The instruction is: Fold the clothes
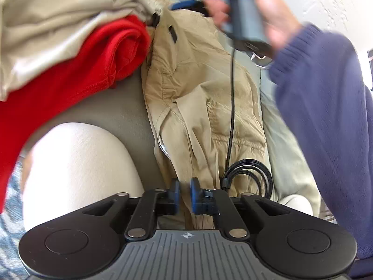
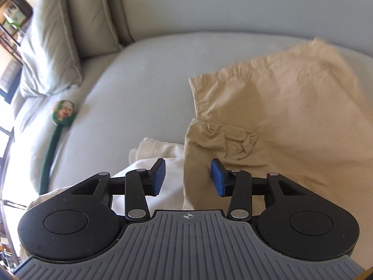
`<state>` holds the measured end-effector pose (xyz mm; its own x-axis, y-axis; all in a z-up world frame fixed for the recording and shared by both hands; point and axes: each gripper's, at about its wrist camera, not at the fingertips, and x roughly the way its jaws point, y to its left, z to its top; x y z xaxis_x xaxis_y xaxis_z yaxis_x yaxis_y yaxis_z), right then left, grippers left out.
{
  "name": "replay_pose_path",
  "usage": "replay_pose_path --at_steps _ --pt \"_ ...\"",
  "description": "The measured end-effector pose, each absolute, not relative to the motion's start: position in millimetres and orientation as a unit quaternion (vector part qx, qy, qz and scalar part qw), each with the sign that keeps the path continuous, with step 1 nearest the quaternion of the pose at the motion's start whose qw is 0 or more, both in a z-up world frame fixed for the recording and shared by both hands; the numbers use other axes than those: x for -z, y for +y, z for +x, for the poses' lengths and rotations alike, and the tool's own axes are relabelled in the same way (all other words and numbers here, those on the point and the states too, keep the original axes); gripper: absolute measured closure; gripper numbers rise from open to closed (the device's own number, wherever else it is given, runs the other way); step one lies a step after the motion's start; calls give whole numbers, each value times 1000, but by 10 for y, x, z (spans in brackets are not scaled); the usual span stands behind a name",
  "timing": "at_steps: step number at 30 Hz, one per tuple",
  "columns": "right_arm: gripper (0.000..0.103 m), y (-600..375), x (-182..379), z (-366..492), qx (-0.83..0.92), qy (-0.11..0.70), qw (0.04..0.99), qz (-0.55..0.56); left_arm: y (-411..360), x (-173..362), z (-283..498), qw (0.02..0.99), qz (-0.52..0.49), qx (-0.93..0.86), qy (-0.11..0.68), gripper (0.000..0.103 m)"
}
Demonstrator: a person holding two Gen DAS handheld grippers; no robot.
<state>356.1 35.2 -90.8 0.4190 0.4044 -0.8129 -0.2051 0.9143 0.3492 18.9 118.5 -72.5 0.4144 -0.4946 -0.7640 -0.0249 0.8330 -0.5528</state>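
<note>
Blue-padded and nearest the lens at the bottom of the left wrist view, the left gripper [image 1: 184, 194] has its jaws set narrow, a slim gap showing between the pads; tan fabric lies in and behind that gap, but whether the pads pinch it I cannot tell; at the bottom of the right wrist view the right gripper [image 2: 188, 177] stands about half open, with nothing pressed between its pads, its right pad just over the near edge of the tan cloth.

The khaki trousers [image 1: 200, 98] run up the middle of the left view, from the gripper toward the top of the frame, lying on the grey sofa [image 2: 144, 74]; a red garment [image 1: 77, 74] and a beige garment [image 1: 53, 23] are heaped at the upper left; a hand [image 1: 263, 11] in a blue sleeve [image 1: 326, 116] holds the other gripper at the upper right, its black cable [image 1: 232, 98] trailing over the trousers.

In the right view the same tan cloth fills the right half; a cream garment [image 2: 160, 161] peeks out beside it at lower centre.

By my judgement the trousers are light, limp woven cotton: they will sag, crease and drape rather than hold shape, though they should not slip from rubber pads; hems, the waistband and seamed edges look like the firmest places to pinch, each gripper taking a corner so the cloth lifts taut; the cable could snag.
</note>
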Motion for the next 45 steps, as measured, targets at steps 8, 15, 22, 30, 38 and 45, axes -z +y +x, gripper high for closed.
replay_pose_path --at_steps 8,15,22,30,38,45 --pt "53 -938 -69 2063 -185 439 856 201 1111 286 -371 835 -207 167 482 75" --pt "35 -2033 -533 789 -156 373 882 241 777 74 -542 851 -174 205 451 64" --pt "32 -2312 -29 340 -115 424 865 242 733 260 -257 855 -228 173 432 62" --pt "93 -1786 763 564 -143 445 863 193 322 389 316 920 -80 109 368 103" --pt "98 -1458 1341 753 -130 505 850 74 257 1020 529 864 -57 96 491 99" --pt "89 -1724 953 484 -132 487 853 135 460 522 186 891 -96 74 438 93"
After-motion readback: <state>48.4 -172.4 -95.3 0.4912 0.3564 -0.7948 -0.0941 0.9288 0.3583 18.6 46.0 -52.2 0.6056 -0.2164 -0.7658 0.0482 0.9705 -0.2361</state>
